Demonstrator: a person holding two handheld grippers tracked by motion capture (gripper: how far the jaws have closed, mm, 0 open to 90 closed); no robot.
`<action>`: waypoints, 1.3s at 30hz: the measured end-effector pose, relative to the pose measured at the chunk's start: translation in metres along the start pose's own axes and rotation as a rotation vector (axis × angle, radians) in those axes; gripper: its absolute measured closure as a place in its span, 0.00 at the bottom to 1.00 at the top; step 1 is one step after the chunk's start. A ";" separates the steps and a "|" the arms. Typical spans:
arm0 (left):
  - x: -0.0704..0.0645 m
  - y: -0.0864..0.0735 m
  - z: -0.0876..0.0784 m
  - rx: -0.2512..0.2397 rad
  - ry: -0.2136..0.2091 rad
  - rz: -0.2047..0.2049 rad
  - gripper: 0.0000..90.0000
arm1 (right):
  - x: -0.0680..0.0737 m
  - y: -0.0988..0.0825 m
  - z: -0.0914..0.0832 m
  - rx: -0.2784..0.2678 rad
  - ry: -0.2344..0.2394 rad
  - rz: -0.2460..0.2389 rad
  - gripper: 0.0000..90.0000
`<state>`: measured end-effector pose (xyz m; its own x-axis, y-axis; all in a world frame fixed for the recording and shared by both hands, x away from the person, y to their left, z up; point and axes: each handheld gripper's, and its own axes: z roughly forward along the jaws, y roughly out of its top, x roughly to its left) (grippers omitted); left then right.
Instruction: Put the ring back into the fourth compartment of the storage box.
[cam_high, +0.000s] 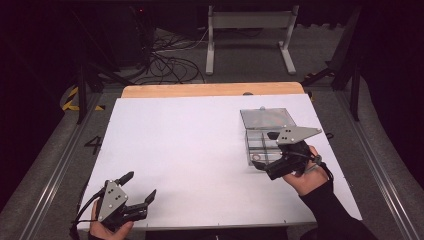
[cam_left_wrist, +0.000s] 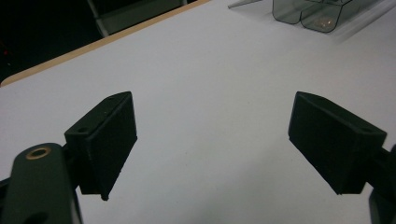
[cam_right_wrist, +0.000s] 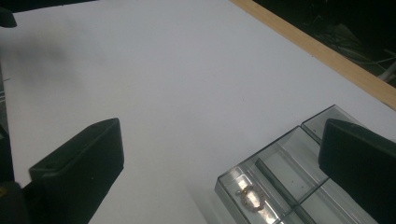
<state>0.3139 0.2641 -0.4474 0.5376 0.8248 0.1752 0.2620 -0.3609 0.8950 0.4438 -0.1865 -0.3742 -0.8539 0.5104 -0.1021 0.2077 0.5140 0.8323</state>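
A clear plastic box (cam_high: 265, 142) with several compartments stands on the right half of the white table (cam_high: 200, 150), its lid (cam_high: 267, 118) lying open behind it. A small ring-like piece of jewellery (cam_right_wrist: 252, 198) lies in the near-left compartment. My right gripper (cam_high: 264, 150) is over the box's near side, open, its jaws standing wide with nothing between them. In the right gripper view one jaw hangs above the box (cam_right_wrist: 280, 177). My left gripper (cam_high: 141, 184) rests open near the table's front left corner, far from the box (cam_left_wrist: 317, 14).
A bare wooden strip (cam_high: 210, 90) runs along the table's far edge. Behind it on the floor are tangled cables (cam_high: 170, 62) and a white stand (cam_high: 250, 35). The white sheet between the two grippers lies bare.
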 end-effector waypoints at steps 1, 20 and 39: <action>0.000 0.000 0.000 0.000 -0.002 0.000 0.18 | 0.001 -0.001 -0.002 -0.006 0.000 -0.001 0.01; -0.001 0.000 0.000 -0.002 -0.001 0.000 0.18 | 0.007 -0.040 -0.031 -0.093 0.012 0.023 0.00; -0.001 0.000 -0.001 -0.003 -0.003 -0.002 0.18 | -0.002 -0.099 -0.031 -0.067 0.052 0.105 0.00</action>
<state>0.3132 0.2636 -0.4469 0.5392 0.8242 0.1728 0.2600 -0.3581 0.8967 0.4101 -0.2593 -0.4395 -0.8530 0.5217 0.0144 0.2663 0.4114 0.8717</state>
